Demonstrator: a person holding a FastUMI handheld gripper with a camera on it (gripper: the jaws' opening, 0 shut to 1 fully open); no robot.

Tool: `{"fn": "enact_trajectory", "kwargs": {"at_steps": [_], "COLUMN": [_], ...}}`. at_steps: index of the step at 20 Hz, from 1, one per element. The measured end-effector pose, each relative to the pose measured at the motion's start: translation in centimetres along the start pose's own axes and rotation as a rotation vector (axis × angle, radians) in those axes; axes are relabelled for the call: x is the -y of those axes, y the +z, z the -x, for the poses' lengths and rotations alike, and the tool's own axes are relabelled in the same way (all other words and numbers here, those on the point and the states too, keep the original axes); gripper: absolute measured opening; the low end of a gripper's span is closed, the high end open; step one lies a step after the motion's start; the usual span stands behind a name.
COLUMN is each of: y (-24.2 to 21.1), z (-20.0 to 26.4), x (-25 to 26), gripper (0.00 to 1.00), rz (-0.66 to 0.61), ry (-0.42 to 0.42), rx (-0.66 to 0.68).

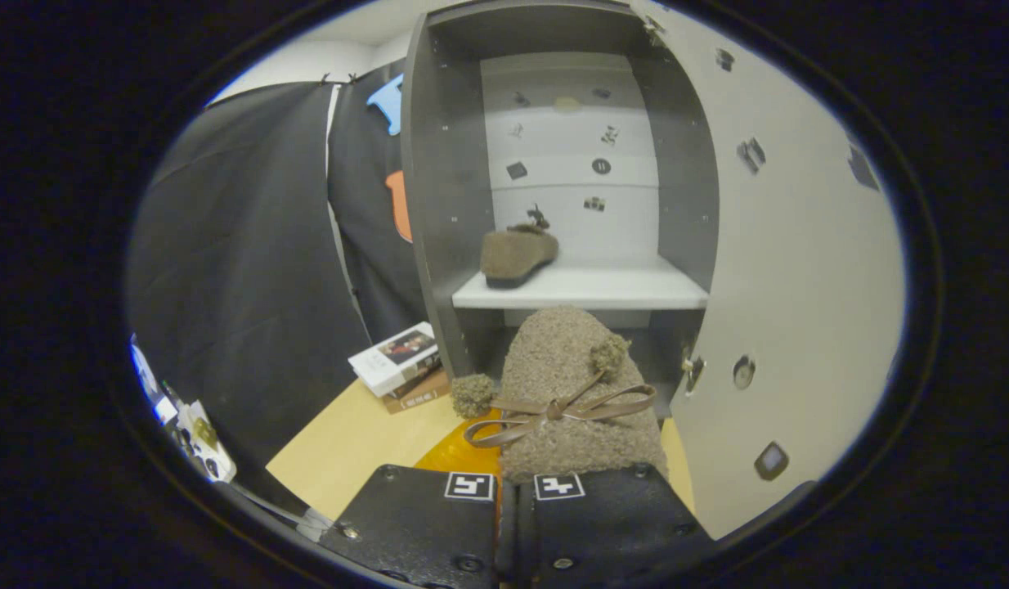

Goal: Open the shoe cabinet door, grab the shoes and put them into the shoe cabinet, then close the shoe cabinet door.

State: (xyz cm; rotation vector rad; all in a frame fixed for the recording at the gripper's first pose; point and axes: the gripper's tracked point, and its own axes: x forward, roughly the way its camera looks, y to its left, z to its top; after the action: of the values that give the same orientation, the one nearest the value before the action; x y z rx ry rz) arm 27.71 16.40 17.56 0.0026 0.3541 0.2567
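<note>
Gripper view is looking forward along the 2 fingers, whose blocks are sitting almost touching, each carrying a small square marker. The gripper (514, 491) is closing on a shoe (571, 393): its near end is disappearing between the fingers, so the exact contact is hidden, but the shoe is hanging out ahead of them, toe pointing toward the cabinet. It is a fuzzy brown slipper with a thin bow (558, 409) across the top and 2 pompoms (473, 394), 1 hanging left, 1 sitting on the upper right.

Below the shoe, an orange object (464, 454) is lying on the table (349, 442). Farther left, a stack of books (400, 364) is resting on the table, against the cabinet's foot.

Beyond, the cabinet (439, 204) is standing with its door (799, 286) swung open to the right. A 2nd shoe (517, 254) of the same kind is sitting on the left part of the shelf (603, 288). The carried shoe is hovering in front of the shelf, just below its edge.
</note>
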Motion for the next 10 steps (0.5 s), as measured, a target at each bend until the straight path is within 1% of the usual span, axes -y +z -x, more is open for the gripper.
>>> {"fn": "enact_trajectory", "kwargs": {"at_steps": [2,6,10], "y": [3.5,9.8,13.9], "z": [-0.7,-2.4,-6.8], "x": [0.1,0.0,0.9], "gripper": [0.05,0.05,0.05], "rz": [0.022,0.015,0.021], "ry": [-0.018,-0.017,-0.037], "rx": [0.044,0.106,0.127]}}
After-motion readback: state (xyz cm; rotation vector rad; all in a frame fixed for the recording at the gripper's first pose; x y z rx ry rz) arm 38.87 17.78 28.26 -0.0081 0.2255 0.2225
